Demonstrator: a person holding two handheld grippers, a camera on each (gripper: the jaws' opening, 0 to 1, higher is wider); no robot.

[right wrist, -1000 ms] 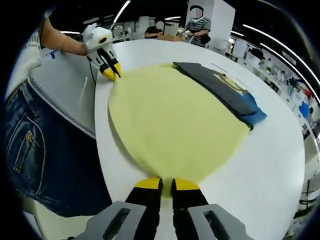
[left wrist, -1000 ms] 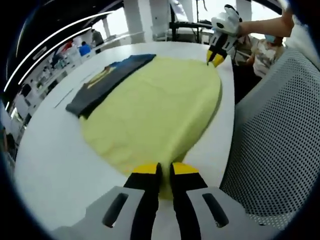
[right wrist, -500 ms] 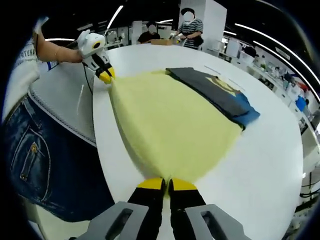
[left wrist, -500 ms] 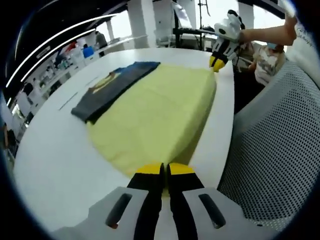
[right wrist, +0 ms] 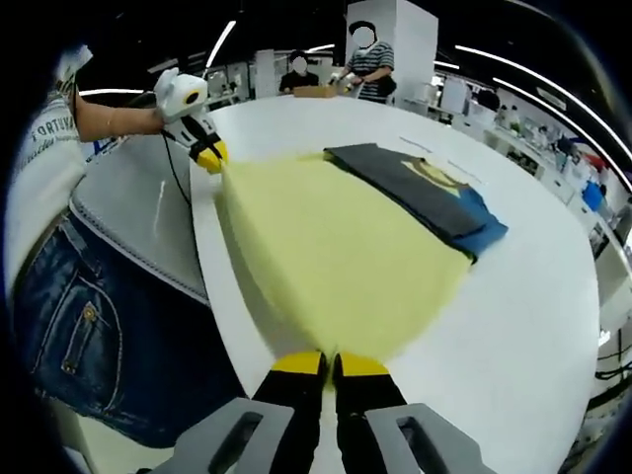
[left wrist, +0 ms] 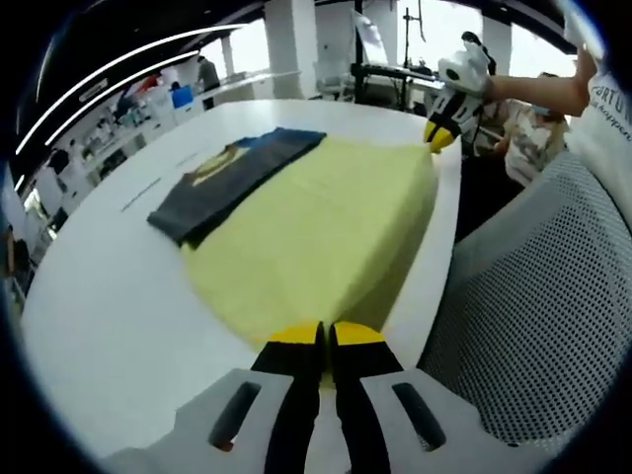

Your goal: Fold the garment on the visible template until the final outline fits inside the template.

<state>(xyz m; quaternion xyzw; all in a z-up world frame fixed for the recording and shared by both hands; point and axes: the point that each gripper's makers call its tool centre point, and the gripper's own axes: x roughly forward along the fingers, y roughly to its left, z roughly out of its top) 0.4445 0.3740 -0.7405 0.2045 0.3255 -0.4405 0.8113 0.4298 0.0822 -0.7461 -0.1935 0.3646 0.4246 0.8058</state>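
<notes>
Right now the yellow garment [left wrist: 316, 227] lies spread across a large white table [left wrist: 109, 326], stretched between the two grippers along the table edge nearest the person. In the left gripper view, the left gripper [left wrist: 323, 341] has its yellow-tipped jaws pressed together on the near corner of the yellow fabric, which fans out from the pinch and runs away toward the far corner. There the right gripper [left wrist: 441, 135] comes in from the upper right, its yellow tips closed on that corner, held by a bare forearm [left wrist: 533, 89].

The right gripper view shows the same hold from the other end: the right gripper [right wrist: 321, 367] pinches a corner of the yellow garment [right wrist: 336, 247] between its shut jaws, and the left gripper [right wrist: 208, 155] at upper left clamps the opposite corner. The stretched edge between them runs close along the table's rim [right wrist: 222, 296], beside the person's blue jeans [right wrist: 89, 336] and a grey mesh chair back [right wrist: 128, 217].

A dark grey folded piece with a yellow print and a blue edge [left wrist: 232, 178] lies on the table, touching the far side of the yellow fabric; the yellow cloth overlaps its long edge [right wrist: 425, 193]. Whether this dark piece is the template, I cannot tell. People stand at the far side of the table [right wrist: 365, 64].
</notes>
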